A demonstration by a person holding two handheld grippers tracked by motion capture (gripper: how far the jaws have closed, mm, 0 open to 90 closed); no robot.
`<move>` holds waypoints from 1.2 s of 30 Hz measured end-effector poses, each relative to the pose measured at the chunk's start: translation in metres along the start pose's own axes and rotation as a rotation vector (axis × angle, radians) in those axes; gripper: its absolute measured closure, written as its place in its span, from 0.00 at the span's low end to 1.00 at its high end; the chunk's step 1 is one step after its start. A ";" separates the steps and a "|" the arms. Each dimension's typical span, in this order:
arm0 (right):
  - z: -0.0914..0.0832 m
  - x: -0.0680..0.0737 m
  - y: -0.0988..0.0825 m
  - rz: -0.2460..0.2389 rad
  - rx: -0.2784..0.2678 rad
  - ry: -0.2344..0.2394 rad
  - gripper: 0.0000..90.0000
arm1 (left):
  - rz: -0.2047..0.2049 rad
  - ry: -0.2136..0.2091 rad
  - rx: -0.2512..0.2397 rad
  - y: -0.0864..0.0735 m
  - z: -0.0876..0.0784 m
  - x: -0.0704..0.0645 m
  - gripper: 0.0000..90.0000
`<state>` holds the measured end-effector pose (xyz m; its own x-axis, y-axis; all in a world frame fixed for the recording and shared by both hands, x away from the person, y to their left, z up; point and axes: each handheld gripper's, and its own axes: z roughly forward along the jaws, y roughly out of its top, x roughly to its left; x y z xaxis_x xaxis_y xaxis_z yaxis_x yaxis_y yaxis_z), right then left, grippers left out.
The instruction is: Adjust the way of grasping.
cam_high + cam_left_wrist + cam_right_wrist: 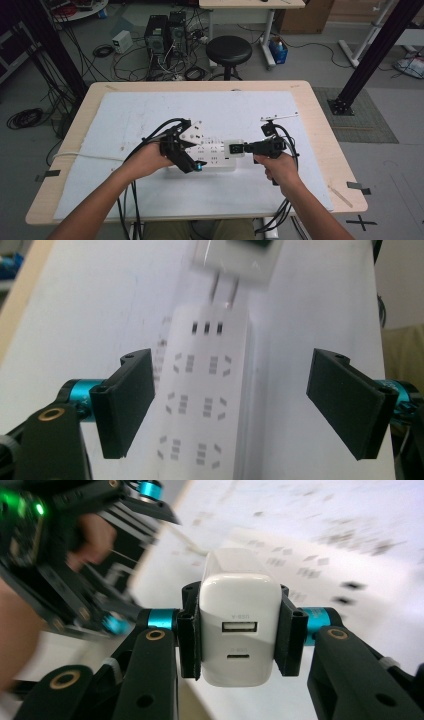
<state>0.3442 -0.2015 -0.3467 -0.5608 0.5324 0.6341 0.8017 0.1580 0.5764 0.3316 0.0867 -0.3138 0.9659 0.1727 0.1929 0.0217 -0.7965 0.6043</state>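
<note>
right gripper (235, 635): in the lower centre of the right gripper view, the jaws are clamped on the 2 side faces of a white usb charger (235, 630). its 2 usb ports face the camera. in the high view the same charger (235, 148) sits at the centre of the frame, at the right end of the power strip (212, 152).

left gripper (235, 405): the jaws stand apart in the lower half of the left gripper view. the pads (132, 400) flank the power strip (205, 400) without pressing on it. in the high view the left gripper (187, 150) sits over the strip's left part.

farther up in the left gripper view, the charger's 2 prongs (225, 290) hang just above the strip's end, near a row of 3 slots. whether the tips have entered a slot cannot be told because of blur.

handling, as judged:
- charger: light, rigid plastic shell with smooth, somewhat slippery faces. hold it on the flat sides, clear of the prongs, and keep it square to the socket.
- power strip: light, stiff, likely to slide on the white sheet (150, 115) covering the worktop (320, 130). brace it across its long edges while the prongs are pressed in.
</note>
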 end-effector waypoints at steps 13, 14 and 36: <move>-0.046 0.009 0.018 -0.503 0.210 -0.421 0.69 | -0.144 -0.020 0.173 -0.056 -0.038 0.029 0.21; -0.049 0.010 0.020 -0.524 0.232 -0.441 0.69 | -0.150 -0.030 0.200 -0.060 -0.041 0.032 0.21; -0.075 0.008 0.036 -0.675 0.562 -0.564 0.69 | -0.291 0.031 0.355 -0.099 -0.078 0.050 0.21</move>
<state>0.3534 -0.2537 -0.2821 -0.8663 0.4776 -0.1466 0.4191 0.8544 0.3072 0.3578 0.2192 -0.3033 0.8986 0.4314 0.0804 0.3831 -0.8605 0.3358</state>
